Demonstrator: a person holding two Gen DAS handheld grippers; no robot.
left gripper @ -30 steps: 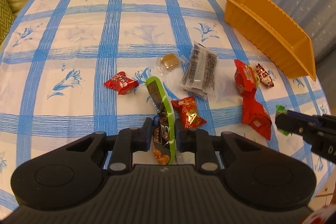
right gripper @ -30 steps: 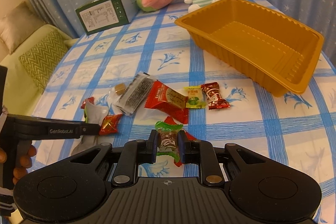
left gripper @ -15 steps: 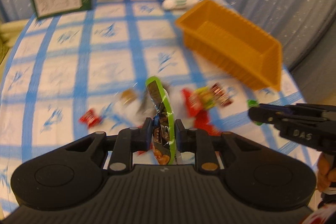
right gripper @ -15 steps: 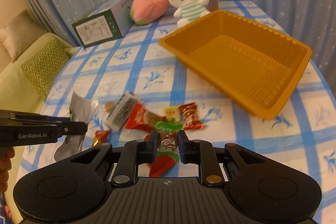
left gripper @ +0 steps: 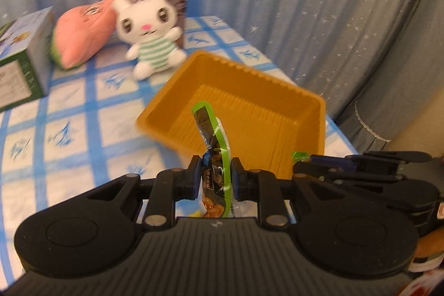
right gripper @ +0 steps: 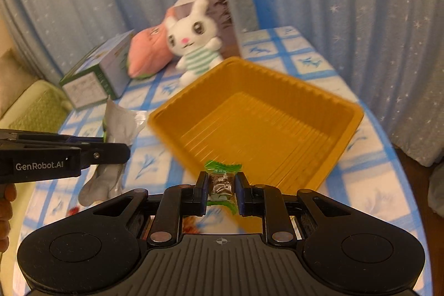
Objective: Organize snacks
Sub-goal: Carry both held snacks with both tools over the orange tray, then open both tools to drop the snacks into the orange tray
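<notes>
My left gripper [left gripper: 215,179] clenches a long green-edged dark foil snack packet [left gripper: 213,146], curling upward. My right gripper [right gripper: 221,189] pinches a small green-ended clear-wrapped candy [right gripper: 222,179]. Both hang at the near edge of the empty ribbed orange plastic tray [right gripper: 277,90].

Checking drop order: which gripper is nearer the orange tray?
Hard to separate, maybe right. The right gripper, shut on a green candy, and the left gripper, shut on a long packet, are both at the orange tray's near rim.
</notes>
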